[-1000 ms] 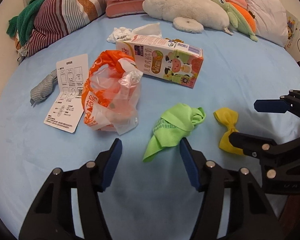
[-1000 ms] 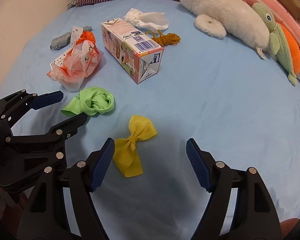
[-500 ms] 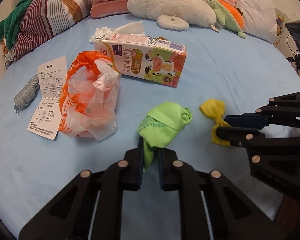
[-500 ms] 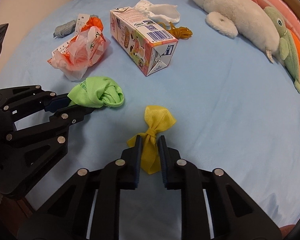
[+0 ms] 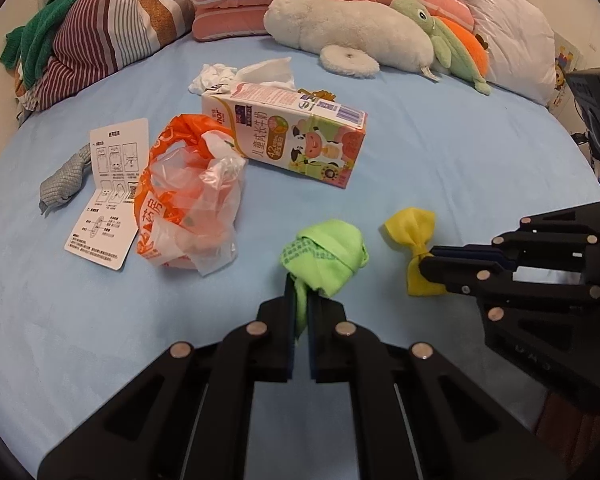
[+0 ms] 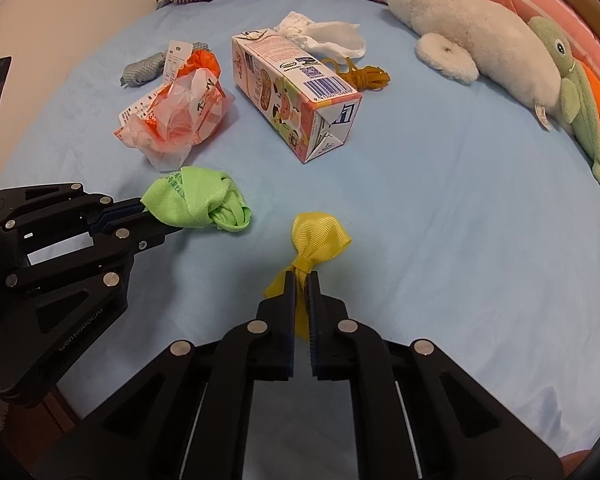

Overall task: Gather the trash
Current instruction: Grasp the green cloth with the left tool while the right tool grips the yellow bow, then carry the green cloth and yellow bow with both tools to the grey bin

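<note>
Your left gripper [image 5: 301, 300] has just clamped tight on the green cloth's [image 5: 328, 254] tail, bundle toward 1 o'clock. Your right gripper [image 6: 301, 292] has just pinched the yellow bow [image 6: 318, 236], lengthwise toward 12, on the blue bedsheet [image 6: 460, 200].

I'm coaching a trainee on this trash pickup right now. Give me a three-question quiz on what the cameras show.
1. True or false: the left gripper is shut on the green cloth.
2. What does the right gripper hold? A) milk carton B) yellow bow C) plastic bag
3. Fill in: the milk carton lies on its ____ on the blue sheet.

Key: 1 true. 2 B, the yellow bow. 3 side.
</note>
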